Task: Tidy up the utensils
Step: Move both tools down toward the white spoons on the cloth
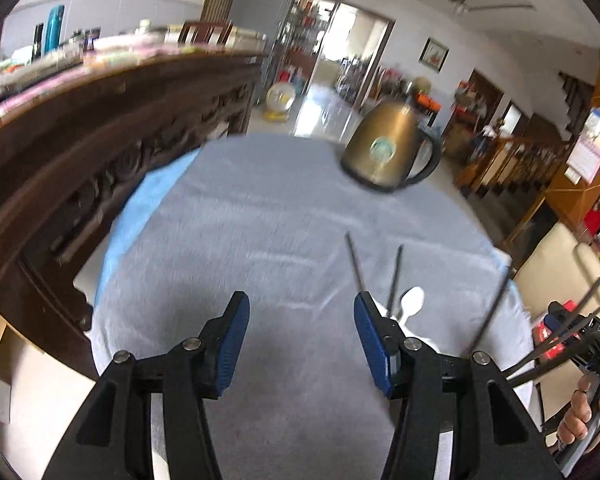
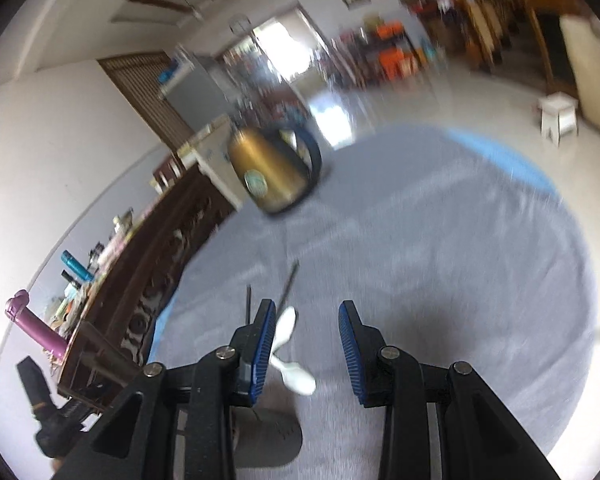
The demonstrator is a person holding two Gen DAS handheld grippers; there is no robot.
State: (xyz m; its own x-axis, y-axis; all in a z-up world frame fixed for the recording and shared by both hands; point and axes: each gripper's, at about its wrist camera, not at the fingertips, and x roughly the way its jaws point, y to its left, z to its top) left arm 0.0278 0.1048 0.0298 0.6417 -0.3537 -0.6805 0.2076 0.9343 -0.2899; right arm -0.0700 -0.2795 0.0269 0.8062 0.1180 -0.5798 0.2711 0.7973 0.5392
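My left gripper [image 1: 300, 298] is open over the grey tablecloth [image 1: 260, 220], with nothing between its blue pads. Just right of it lie two dark chopsticks [image 1: 358, 264] and a white spoon [image 1: 412, 302]. More dark sticks [image 1: 494, 312] slant up further right, near the other gripper [image 1: 560, 314], which a hand [image 1: 584, 408] holds. My right gripper [image 2: 307, 306] is open too, and its gap is empty. Two white spoons [image 2: 290, 328] and two chopsticks [image 2: 290, 284] show beside its left finger, above a grey cup-like holder [image 2: 268, 436]. The blur hides whether they stand in it.
A brass-coloured kettle [image 1: 388, 148] with a black handle stands at the far side of the table [image 2: 460, 240]. A dark carved wooden sideboard [image 1: 80, 152] loaded with bottles runs along the left. A cream chair [image 1: 556, 264] is at the right edge, and a white stool [image 2: 560, 116] stands on the floor.
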